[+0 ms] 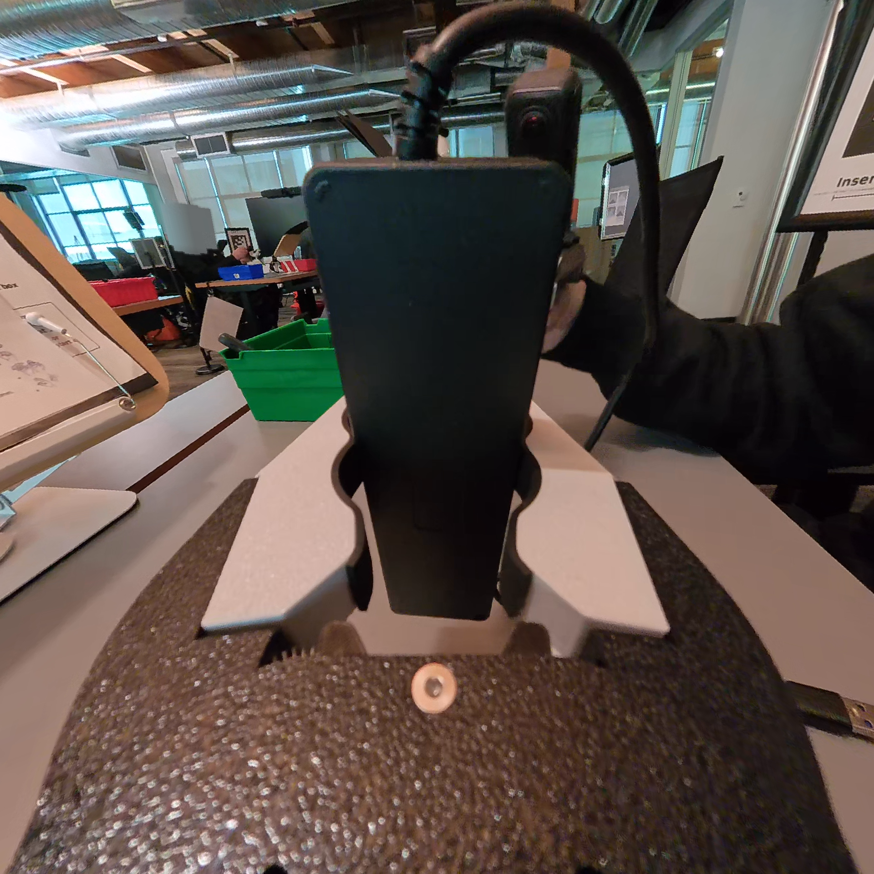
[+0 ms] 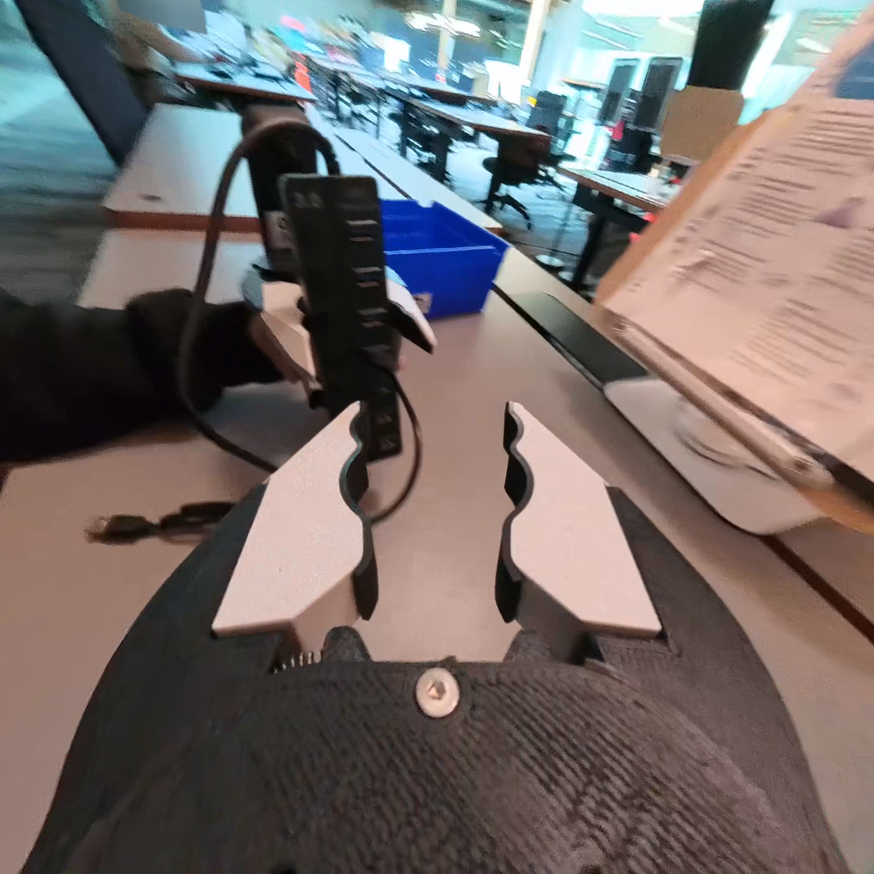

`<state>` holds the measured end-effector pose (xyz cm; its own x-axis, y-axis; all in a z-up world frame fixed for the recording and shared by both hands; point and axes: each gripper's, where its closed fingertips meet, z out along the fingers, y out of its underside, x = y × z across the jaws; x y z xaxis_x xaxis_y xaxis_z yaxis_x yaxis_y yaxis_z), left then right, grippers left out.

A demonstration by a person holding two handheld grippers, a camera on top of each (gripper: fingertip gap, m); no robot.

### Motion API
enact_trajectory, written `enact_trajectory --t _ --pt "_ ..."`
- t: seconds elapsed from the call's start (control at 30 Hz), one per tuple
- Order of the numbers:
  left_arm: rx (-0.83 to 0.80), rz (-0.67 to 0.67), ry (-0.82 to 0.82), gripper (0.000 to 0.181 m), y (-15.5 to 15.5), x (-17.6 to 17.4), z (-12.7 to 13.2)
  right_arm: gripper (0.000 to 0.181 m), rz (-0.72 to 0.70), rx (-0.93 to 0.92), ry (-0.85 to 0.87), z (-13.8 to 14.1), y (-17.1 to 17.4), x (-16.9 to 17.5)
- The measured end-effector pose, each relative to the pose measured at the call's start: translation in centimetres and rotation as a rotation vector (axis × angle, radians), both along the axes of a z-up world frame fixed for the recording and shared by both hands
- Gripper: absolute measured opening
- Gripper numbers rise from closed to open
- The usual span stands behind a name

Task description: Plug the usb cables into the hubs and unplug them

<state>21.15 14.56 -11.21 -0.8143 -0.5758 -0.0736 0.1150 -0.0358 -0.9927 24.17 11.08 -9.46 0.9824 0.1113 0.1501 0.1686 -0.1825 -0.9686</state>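
Left gripper (image 1: 437, 515): my jaws pinch the hub (image 1: 437, 369) upright above the table (image 1: 156, 454).
Right gripper (image 2: 437, 511): spread, empty, just beside the hub.
Cables: one cable (image 2: 406, 435) sits plugged low in the hub; a loose plug (image 2: 123, 524) lies on the table.
Risk: I judge a sideways tug could twist the hub in my grip.
Room: stand (image 2: 709, 416) crowds the right; bare table ahead.

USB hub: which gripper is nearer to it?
Left. The left gripper has its jaws shut on the USB hub; the right gripper, jaws open and empty, sits apart from it.
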Motion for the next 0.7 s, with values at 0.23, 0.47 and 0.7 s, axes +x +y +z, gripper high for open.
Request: enact_trajectory --t 0.23,0.47,0.7 --pt "0.047 -0.056 -0.043 0.062 -1.2 -0.7 -0.4 0.034 0.124 -0.025 0.080 -2.7 4.0 -2.6" --pt "0.095 -0.086 -0.026 0.062 -2.9 -0.6 -1.3 0.023 0.166 -0.008 0.019 -4.1 3.9 -3.9" --pt "0.088 -0.085 0.000 0.061 -3.1 -0.3 -1.9 0.016 0.160 0.024 0.026 -4.3 4.1 -4.0"
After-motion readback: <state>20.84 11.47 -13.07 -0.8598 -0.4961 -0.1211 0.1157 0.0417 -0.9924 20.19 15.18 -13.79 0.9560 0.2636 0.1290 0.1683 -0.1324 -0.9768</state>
